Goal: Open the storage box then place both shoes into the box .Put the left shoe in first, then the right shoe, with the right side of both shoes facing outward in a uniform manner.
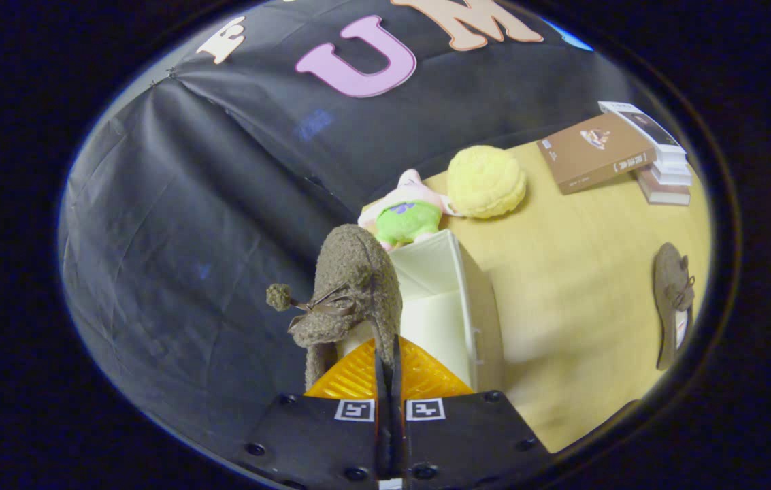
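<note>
Tongs (pixel 388 354) pinched on a brown shoe (pixel 351 292) held over the open storage box (pixel 467 306); second shoe (pixel 672 303) on the table (pixel 576 286)

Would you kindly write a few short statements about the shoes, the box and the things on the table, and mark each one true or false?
1. The gripper is shut on a brown fuzzy shoe. True.
2. The held shoe already lies on the floor of the white storage box. False: it hangs at the box's open top, pinched between the fingers.
3. The second shoe lies on the wooden table, apart from the box. True.
4. The yellow plush ball sits inside the box. False: it rests on the table beyond the box, beside a pink and green plush toy.
5. The stack of books touches the second shoe. False: they lie well apart.
</note>
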